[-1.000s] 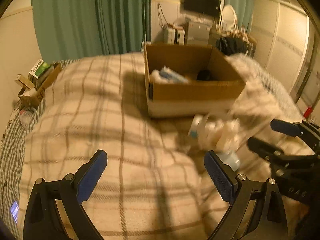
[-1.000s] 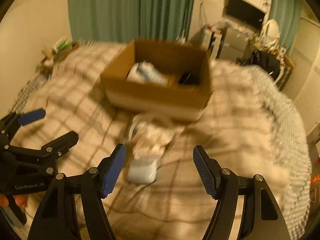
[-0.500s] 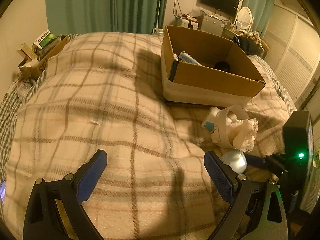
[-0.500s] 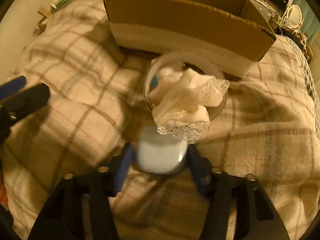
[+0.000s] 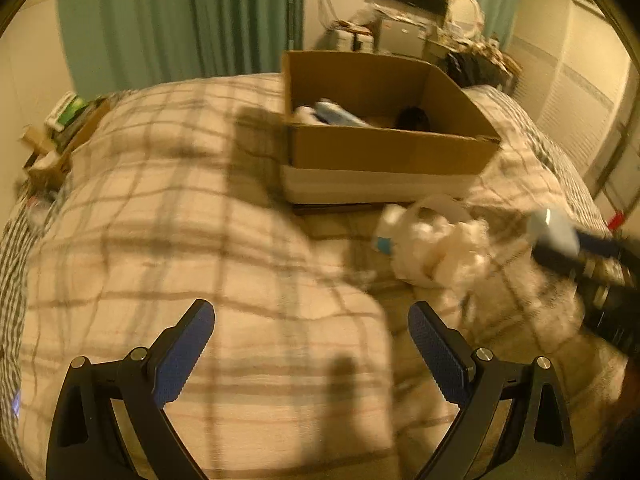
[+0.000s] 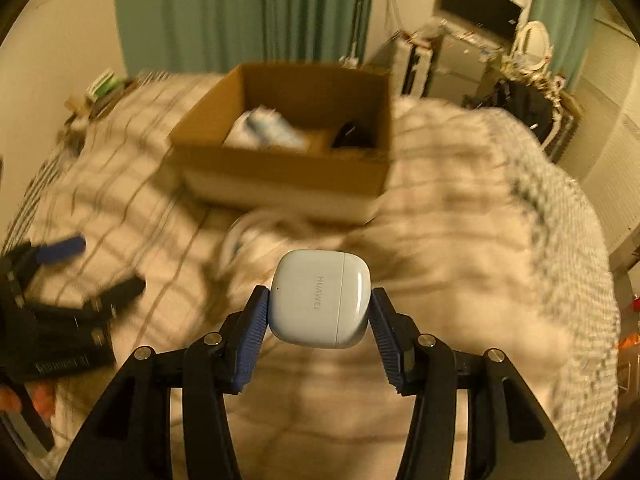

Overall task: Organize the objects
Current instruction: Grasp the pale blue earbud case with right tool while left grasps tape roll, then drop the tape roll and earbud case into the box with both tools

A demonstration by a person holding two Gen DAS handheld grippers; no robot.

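My right gripper (image 6: 320,300) is shut on a white earbud case (image 6: 320,298) and holds it up above the plaid blanket; the case also shows in the left wrist view (image 5: 554,230) at the far right. A brown cardboard box (image 6: 288,168) stands beyond it on the bed, also in the left wrist view (image 5: 384,152), with a blue-white packet (image 6: 272,128) and a black item (image 6: 348,134) inside. A white container with lacy cloth (image 5: 432,240) lies in front of the box. My left gripper (image 5: 312,344) is open and empty, low over the blanket.
The plaid blanket (image 5: 160,220) covers the whole bed. Small boxes and clutter (image 5: 60,128) sit at the bed's far left. Green curtains (image 6: 248,12), a TV (image 6: 480,12) and a cluttered dresser stand behind.
My right gripper closed on the earbud case and lifted it off the blanket. The left gripper stayed open and shifted slightly.
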